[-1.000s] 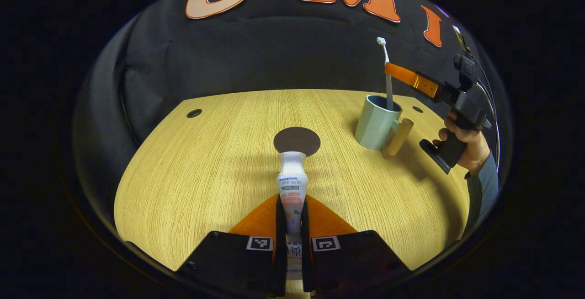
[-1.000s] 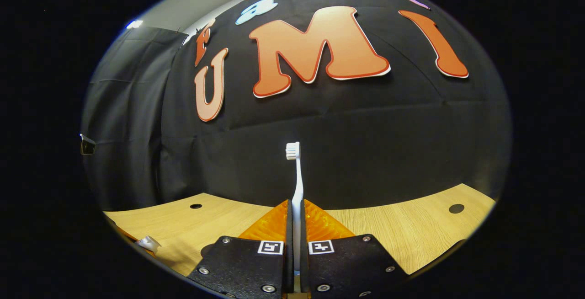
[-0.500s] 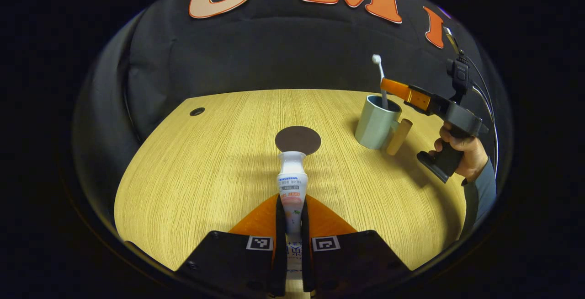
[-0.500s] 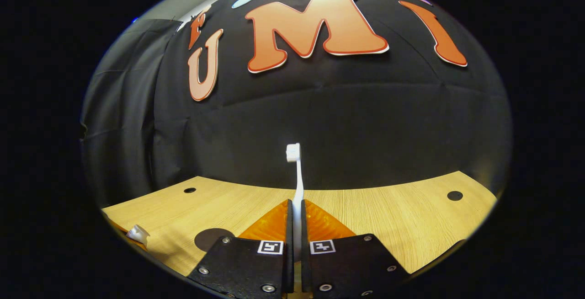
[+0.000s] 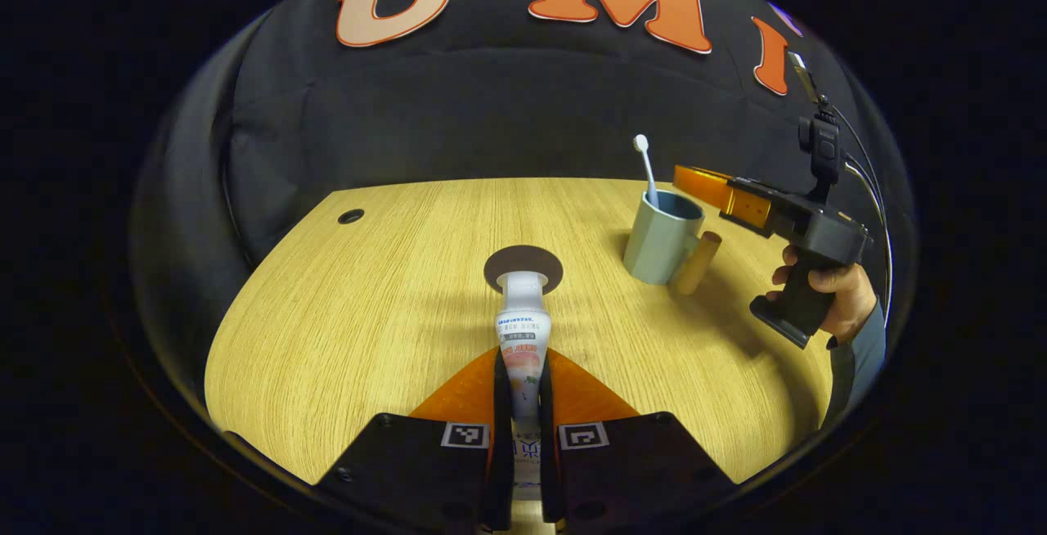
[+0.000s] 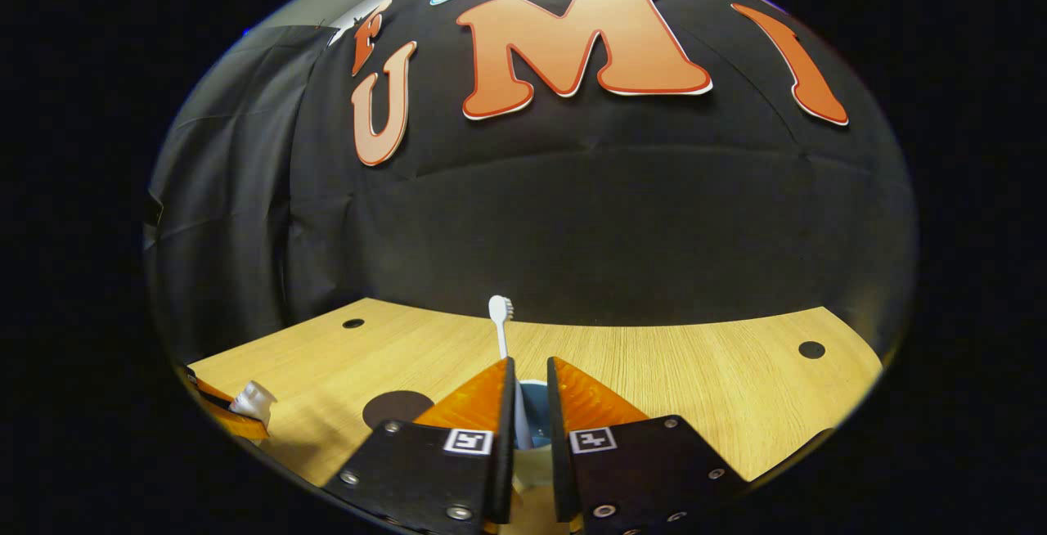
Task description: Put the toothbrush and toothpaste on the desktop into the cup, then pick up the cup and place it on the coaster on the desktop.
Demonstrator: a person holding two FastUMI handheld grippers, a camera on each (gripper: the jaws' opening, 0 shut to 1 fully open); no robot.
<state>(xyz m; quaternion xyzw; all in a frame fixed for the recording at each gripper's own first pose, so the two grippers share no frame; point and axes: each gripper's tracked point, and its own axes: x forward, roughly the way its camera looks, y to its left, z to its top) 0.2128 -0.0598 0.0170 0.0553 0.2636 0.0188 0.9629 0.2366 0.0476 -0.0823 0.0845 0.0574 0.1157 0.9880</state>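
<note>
While our left gripper [image 5: 523, 404] pinches the toothpaste [image 5: 523, 330], our right gripper [image 6: 527, 404] hangs parted over the cup [image 5: 659, 239], toothbrush [image 5: 645, 168] leaning inside toward eleven o'clock.

Each hand-held gripper has two translucent orange fingers, wedge-shaped and ribbed, set on black blocks. The left hand-held gripper [image 5: 523, 371] carries a small square black-and-white marker on each block. The right hand-held gripper [image 6: 527, 392] bears the same markers, plus silver screws in its black plates. Seen from the side, it has a black pistol-style handle, a small camera mounted on top, and thin cables trailing away. The hand [image 5: 834, 298] on that handle wears a grey-blue sleeve [image 5: 859, 355].
</note>
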